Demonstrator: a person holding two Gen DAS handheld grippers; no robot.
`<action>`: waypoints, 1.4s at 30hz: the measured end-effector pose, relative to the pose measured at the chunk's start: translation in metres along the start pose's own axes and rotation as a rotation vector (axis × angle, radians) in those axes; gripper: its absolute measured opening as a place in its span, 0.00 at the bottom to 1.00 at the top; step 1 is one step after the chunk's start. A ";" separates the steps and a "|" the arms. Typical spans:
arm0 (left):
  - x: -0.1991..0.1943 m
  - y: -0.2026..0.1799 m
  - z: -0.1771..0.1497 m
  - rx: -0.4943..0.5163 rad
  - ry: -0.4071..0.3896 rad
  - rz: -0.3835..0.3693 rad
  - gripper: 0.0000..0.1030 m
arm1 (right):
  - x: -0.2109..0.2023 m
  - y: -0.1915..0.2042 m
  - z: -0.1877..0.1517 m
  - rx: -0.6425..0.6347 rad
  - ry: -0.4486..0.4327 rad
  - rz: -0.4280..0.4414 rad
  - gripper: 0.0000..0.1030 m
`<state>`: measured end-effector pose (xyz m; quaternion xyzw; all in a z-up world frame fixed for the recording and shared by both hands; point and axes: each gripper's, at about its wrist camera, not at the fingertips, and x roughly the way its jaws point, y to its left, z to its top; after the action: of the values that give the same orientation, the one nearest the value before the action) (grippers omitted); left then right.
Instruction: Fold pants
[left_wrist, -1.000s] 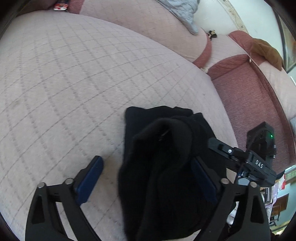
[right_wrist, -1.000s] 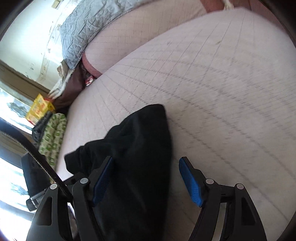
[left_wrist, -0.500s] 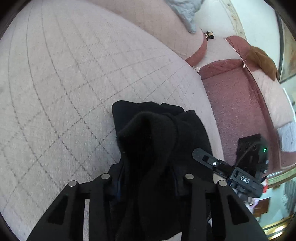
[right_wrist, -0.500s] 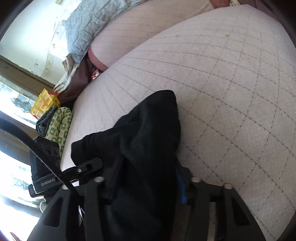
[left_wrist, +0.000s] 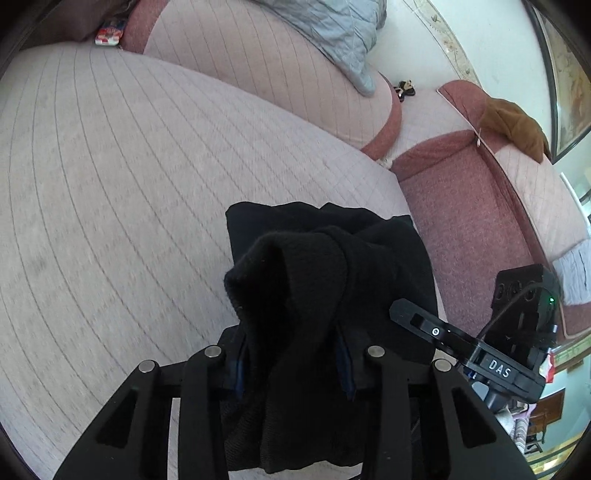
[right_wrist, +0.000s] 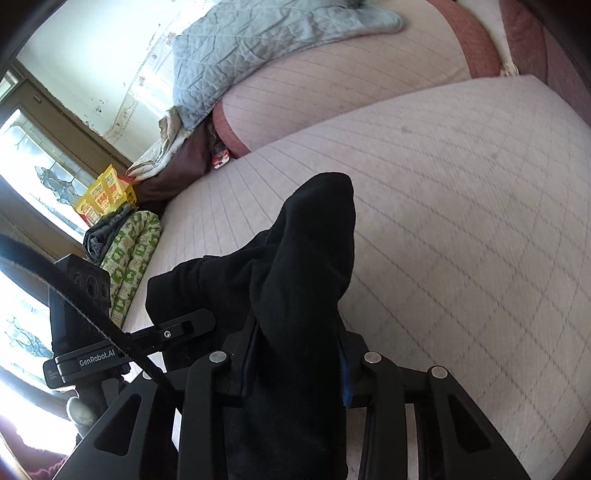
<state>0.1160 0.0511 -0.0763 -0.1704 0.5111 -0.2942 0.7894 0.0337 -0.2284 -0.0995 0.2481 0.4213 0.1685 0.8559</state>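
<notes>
One pair of black pants (left_wrist: 325, 280), bunched on the one quilted sofa seat (left_wrist: 129, 192), pinched at once by two grippers: left gripper (left_wrist: 293, 373) clamped on one bunch, right gripper (right_wrist: 295, 365) clamped on another.

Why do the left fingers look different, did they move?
Yes. The left gripper shut on the black pants lying on the sofa cushion.

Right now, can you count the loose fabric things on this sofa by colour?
Black: 1, the pants, clamped by both grippers
Grey-blue: 1, the quilted blanket
Brown: 1, the cloth
Green-patterned: 1, the bundle
Total: 4
</notes>
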 end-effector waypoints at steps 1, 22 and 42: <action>0.000 0.000 0.005 0.005 -0.005 0.009 0.35 | 0.002 0.002 0.005 -0.007 -0.004 -0.004 0.36; 0.061 0.054 0.069 -0.126 0.074 0.079 0.50 | 0.087 -0.021 0.069 0.005 0.062 -0.133 0.48; 0.071 0.071 0.079 -0.176 0.070 0.090 0.56 | 0.041 -0.001 0.007 -0.030 -0.024 -0.103 0.53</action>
<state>0.2301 0.0580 -0.1337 -0.2056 0.5692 -0.2182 0.7656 0.0636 -0.2104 -0.1229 0.2154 0.4206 0.1272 0.8721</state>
